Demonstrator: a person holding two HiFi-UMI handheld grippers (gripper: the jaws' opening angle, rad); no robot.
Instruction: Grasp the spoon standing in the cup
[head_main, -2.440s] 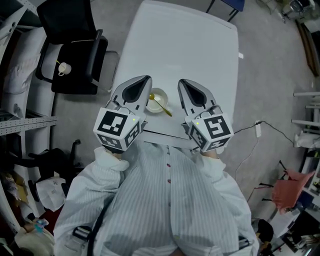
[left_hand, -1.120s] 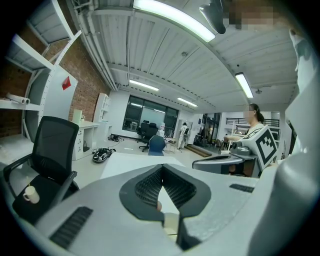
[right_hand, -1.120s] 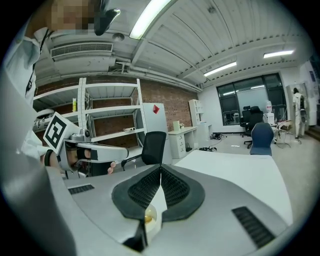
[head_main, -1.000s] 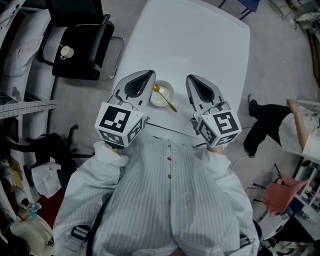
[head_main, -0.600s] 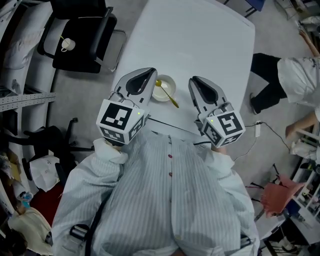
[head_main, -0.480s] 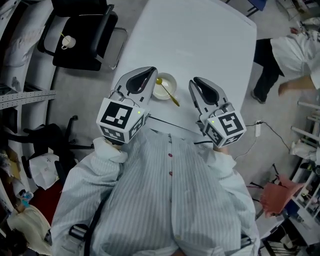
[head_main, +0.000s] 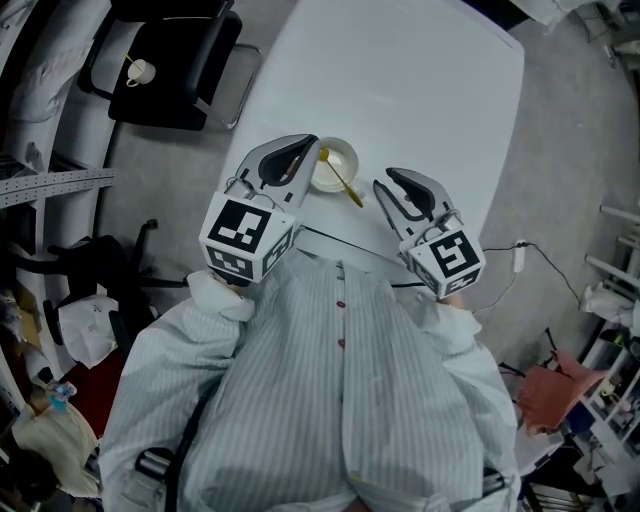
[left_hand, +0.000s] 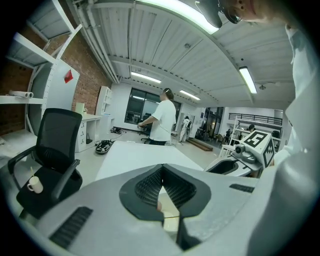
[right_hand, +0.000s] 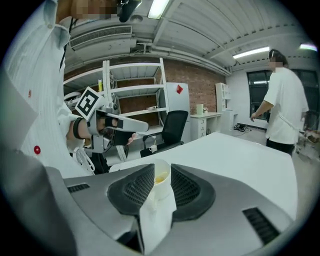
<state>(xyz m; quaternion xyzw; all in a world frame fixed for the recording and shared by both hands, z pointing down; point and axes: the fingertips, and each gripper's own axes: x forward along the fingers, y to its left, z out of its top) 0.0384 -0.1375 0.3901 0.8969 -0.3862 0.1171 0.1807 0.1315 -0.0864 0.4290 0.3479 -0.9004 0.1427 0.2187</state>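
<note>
Top-down head cam; others across table (head_main: 420, 90)

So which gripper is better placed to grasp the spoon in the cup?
Right. The right gripper has just been opening, with nothing between its jaws yet, and the spoon handle leans toward it. The left gripper is shut.

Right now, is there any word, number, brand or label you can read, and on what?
None legible anywhere.
Black-and-white marker cube on left gripper, another on right gripper: square patterns, no words.
Red diamond sticker on white cabinet: too small to read.
</note>
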